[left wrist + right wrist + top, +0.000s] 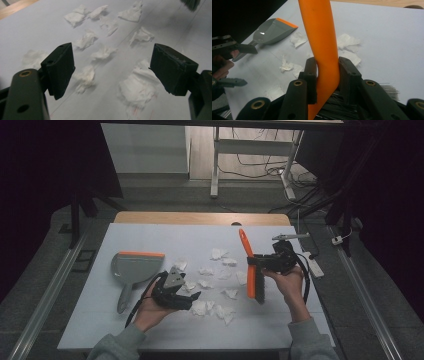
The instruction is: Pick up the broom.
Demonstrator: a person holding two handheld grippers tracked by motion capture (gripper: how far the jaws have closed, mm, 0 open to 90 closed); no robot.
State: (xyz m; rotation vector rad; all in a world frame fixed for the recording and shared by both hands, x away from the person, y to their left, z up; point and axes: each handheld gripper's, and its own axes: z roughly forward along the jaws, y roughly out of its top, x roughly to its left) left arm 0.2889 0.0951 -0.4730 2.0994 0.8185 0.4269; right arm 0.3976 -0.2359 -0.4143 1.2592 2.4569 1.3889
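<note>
Right tongs — orange brush clamped

You hold brush: handle smooth orange plastic, slight sheen; bristles fine dark fibres, matt. Your right gripper: jaw pads matt black, faintly grainy, brass-coloured rivets in arms. Your left gripper: pads same matt black, edges chipped, rough. Dustpan: grey plastic, glossy highlight inside, orange lip looks like rubbery strip. Paper scraps: white tissue, crumpled, soft, fibrous. Table cover: pale, matt, smooth sheet; bare wood edge at far side.
</note>
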